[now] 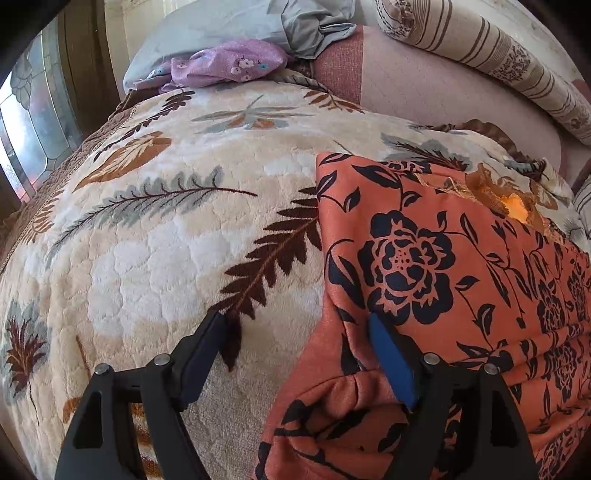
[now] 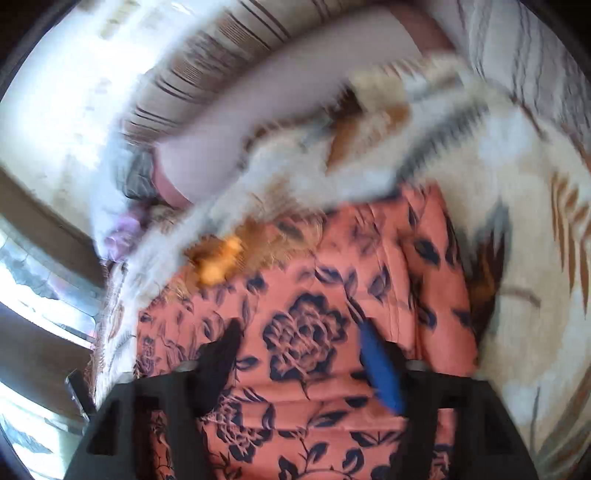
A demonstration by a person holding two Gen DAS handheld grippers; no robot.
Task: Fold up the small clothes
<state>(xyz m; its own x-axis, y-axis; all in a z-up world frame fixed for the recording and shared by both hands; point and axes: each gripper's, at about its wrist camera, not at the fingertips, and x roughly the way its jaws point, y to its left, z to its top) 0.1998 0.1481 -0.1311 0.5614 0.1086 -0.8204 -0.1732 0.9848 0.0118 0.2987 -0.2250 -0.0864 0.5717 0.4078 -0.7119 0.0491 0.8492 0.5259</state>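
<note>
Lying on a plush cream blanket (image 1: 155, 266) printed with brown and grey leaves, the orange garment (image 1: 436, 258) with dark floral print sits folded into a rough block, its straight left edge crisp against the pile and a lighter orange lacy trim (image 1: 513, 203) showing at its far corner. The left gripper (image 1: 295, 332) hangs over the garment's near left edge with its jaws spread wide: the black finger stands over bare blanket, while the blue-padded finger (image 1: 391, 362) lies over the cloth, where a fold bunches up just below it; nothing is pinched between the two. In the right wrist view, which is smeared by motion, the right gripper (image 2: 299, 343) is above the middle of the same garment (image 2: 306, 325), also wide apart, a large printed rose showing between its black finger and its blue one (image 2: 380, 369); no cloth is clamped, though whether the tips brush the fabric cannot be told. At the far end of the bed lie a lilac flowered cloth (image 1: 229, 66), a pale grey-blue garment (image 1: 258, 22) and a striped bolster (image 1: 491, 51).
</note>
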